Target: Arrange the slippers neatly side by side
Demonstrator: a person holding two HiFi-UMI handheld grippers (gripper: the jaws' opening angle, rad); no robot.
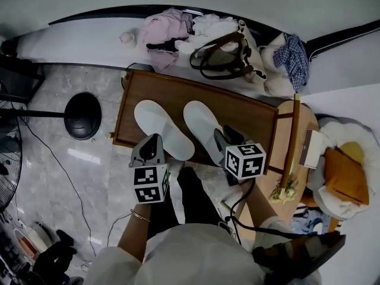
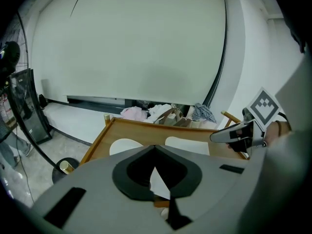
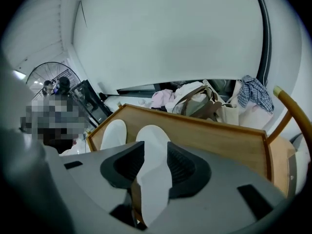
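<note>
Jaws of left gripper [image 1: 154, 141] pinch left slipper [image 1: 155, 120]; right gripper [image 1: 221, 138] stands open, straddling right slipper [image 1: 200, 123].

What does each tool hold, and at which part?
Left tool pinches the left slipper at its heel. Right tool stands open around the heel of the right slipper, holding nothing.

Two white slippers [image 1: 155, 120] [image 1: 202, 126], two grippers [image 1: 154, 142] [image 1: 222, 138], one wooden table [image 1: 249, 114], one handbag [image 1: 230, 57]

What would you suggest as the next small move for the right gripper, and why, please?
Probably draw the right gripper back off the right slipper: its fingers stand apart around the heel, and it already lies beside the left slipper on the table.
</note>
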